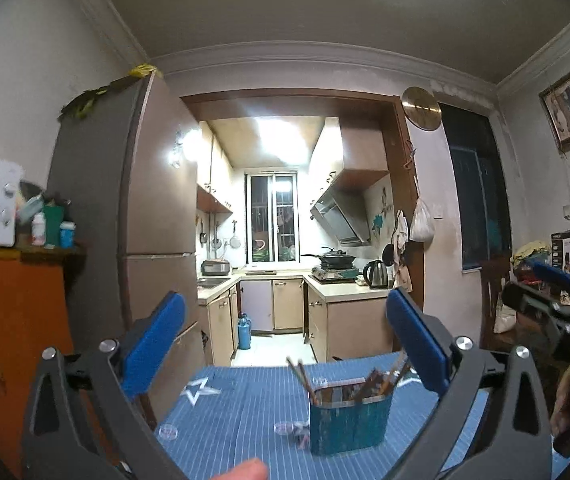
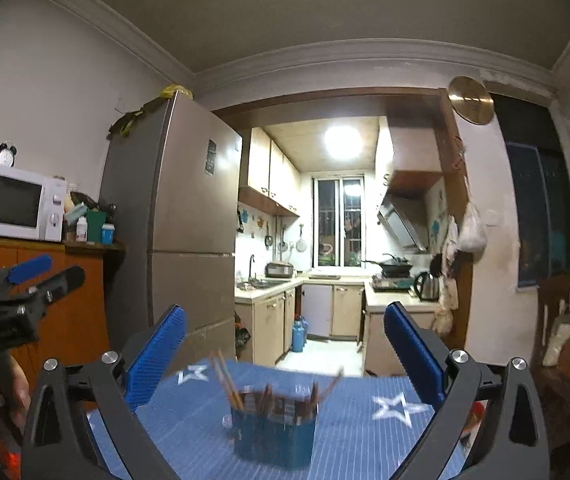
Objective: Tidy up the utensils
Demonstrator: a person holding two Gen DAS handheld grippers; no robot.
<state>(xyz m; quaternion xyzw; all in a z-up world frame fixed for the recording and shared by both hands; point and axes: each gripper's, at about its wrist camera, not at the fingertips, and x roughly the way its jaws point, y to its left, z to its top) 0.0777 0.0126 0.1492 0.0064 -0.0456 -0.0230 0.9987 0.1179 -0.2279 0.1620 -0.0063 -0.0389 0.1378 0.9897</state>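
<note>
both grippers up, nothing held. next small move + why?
Probably lower the right gripper toward the blue holder and line up on the chopsticks leaning out at its left. Both grippers are open and above the table; the left gripper sees the holder off to its right.

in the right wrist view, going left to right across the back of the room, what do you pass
Microwave → fridge → kitchen window → kettle → gold wall clock
</note>
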